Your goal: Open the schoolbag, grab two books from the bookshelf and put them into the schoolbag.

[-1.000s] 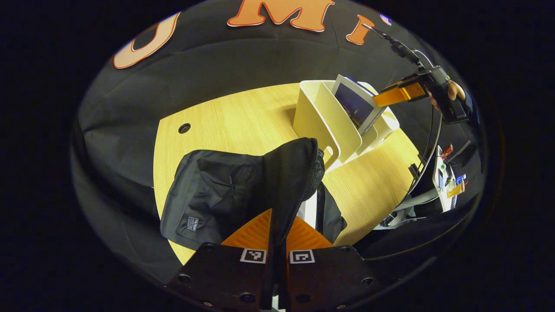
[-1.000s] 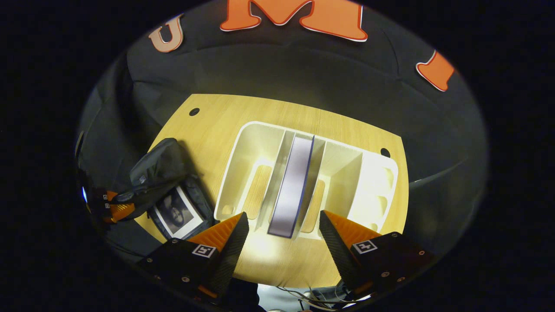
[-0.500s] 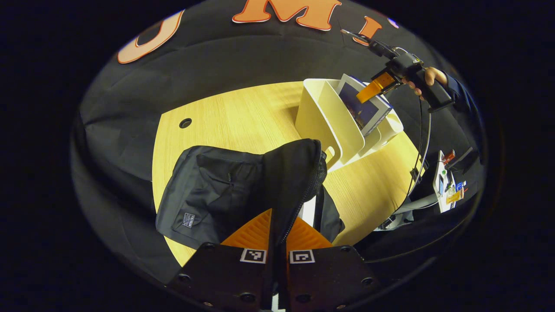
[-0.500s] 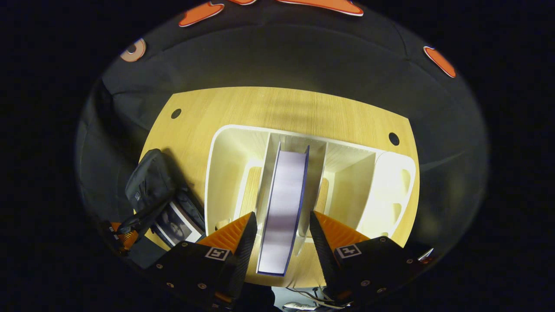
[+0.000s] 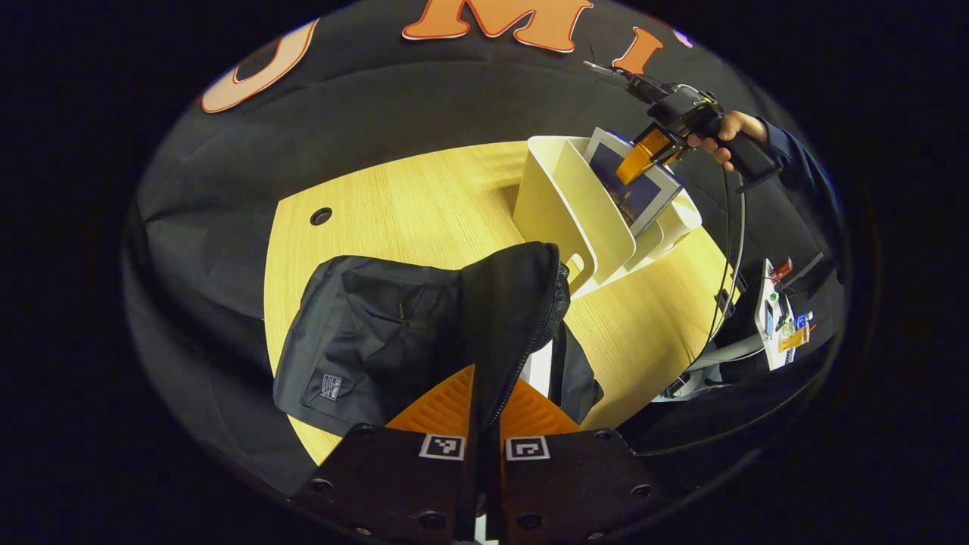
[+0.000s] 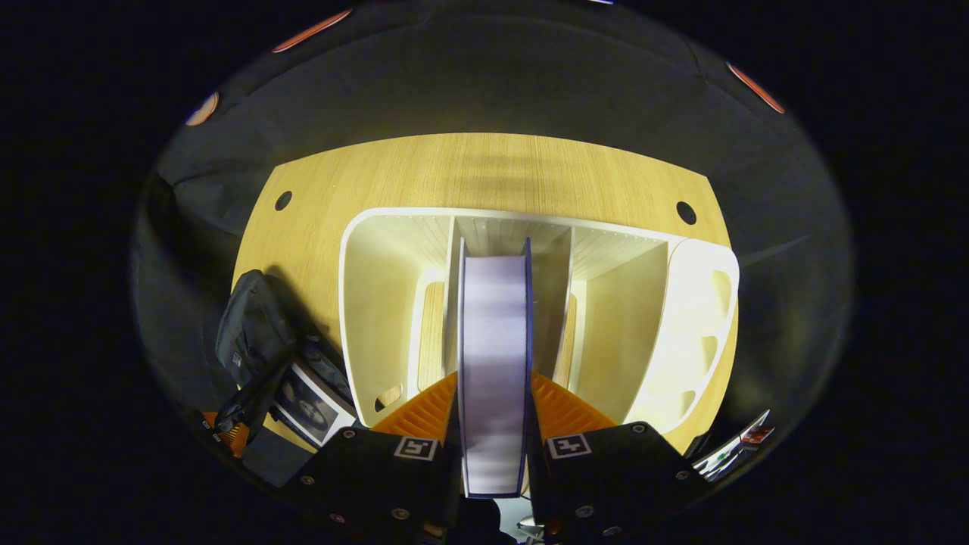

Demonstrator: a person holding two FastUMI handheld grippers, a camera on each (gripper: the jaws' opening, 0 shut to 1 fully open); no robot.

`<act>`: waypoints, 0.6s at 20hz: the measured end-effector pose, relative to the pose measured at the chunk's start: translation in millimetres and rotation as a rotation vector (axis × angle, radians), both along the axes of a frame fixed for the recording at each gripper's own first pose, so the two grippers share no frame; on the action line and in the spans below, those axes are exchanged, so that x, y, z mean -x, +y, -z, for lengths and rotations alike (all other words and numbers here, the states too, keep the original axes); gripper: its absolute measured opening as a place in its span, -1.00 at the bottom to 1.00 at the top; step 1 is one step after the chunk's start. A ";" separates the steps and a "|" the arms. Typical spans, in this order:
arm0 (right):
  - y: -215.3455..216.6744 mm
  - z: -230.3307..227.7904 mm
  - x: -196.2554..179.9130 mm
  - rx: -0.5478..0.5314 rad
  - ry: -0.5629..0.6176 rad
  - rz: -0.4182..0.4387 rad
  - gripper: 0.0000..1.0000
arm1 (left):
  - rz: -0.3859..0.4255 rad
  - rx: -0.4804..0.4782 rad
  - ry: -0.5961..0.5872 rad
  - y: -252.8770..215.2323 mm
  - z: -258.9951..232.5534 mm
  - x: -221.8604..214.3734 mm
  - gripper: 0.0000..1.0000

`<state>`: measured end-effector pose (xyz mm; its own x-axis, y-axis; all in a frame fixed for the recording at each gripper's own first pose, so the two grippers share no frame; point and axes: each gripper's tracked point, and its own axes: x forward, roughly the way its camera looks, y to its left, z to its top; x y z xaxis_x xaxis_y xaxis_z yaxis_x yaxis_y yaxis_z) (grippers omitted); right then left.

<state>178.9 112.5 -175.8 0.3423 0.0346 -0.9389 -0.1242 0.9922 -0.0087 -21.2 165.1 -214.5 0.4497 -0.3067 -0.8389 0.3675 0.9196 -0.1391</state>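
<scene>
the right claw [image 6: 493, 424] pinches the book [image 6: 493, 356] that stands upright in the middle slot of the white bookshelf [image 6: 363, 303], one finger on each cover. the book's page edge faces the camera and its long axis runs straight away from the claw, down into the slot, so the coming pull has to go back along that same line, judging by the close dividers on both sides. the left claw [image 5: 484, 412] is pressed together on the flap of the black schoolbag [image 5: 378, 341], holding the mouth up; the bag sits on the counter [image 5: 424, 197] near the shelf. a first book [image 6: 310, 409] lies inside the bag, partly covered by the flap. the lower end of the gripped book is hidden in the slot, and how deep the fingers reach along its covers is hard to make out.
</scene>
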 end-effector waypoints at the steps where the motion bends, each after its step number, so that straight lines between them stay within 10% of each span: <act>1: 1.5 -1.2 4.0 -0.005 0.005 0.009 -0.26 | 0.004 0.004 0.003 -0.2 0.2 -0.4 -0.89; 12: -2.2 -10.3 66.1 -0.067 -0.014 0.056 -0.29 | 0.078 0.022 0.003 -1.7 7.5 1.6 -0.89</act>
